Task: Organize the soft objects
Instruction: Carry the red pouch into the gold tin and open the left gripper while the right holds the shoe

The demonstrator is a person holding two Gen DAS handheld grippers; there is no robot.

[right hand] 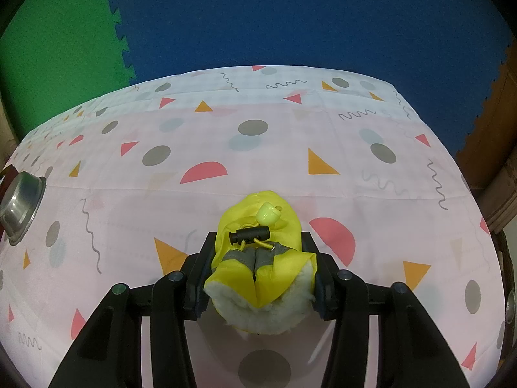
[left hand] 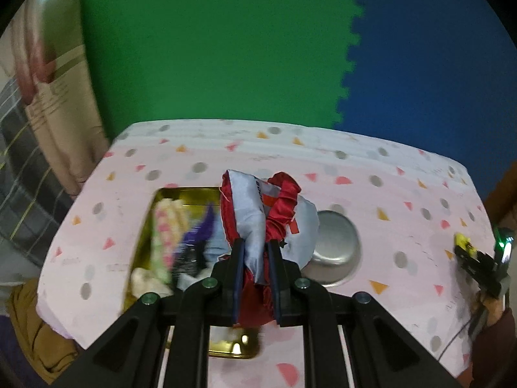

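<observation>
- The left gripper (left hand: 255, 255) is closed on a red and pale grey satin pouch (left hand: 268, 213), which is held bunched between the jaws above the table; the pouch is seen in front of the gold tray (left hand: 168, 194) and the steel bowl (left hand: 336, 245).
- The right gripper (right hand: 258, 271) is clamped on a yellow drawstring pouch (right hand: 258, 258) with white stuffing showing at its near end; the pouch hangs low over the patterned tablecloth (right hand: 226, 129), and contact with the cloth cannot be told.
- The step in hand is judged to be the carrying of the satin pouch to its place, probably the gold tray, where other soft items (left hand: 168, 226) are already gathered.
- The grip is best kept firm until the pouch is well over the tray's open space, since slippery satin may slide out of a loosened hold.
- The pouch should be lowered among the items and not dropped from high, so that the tray's contents are not pushed over the rim.
- Only the left wrist view shows the tray, its contents and the satin pouch; the other gripper is seen there at the far right edge.
- Only the right wrist view shows the black cord lock (right hand: 249, 235) and the stuffing of the yellow pouch; the steel bowl appears there at the left edge, well apart.
</observation>
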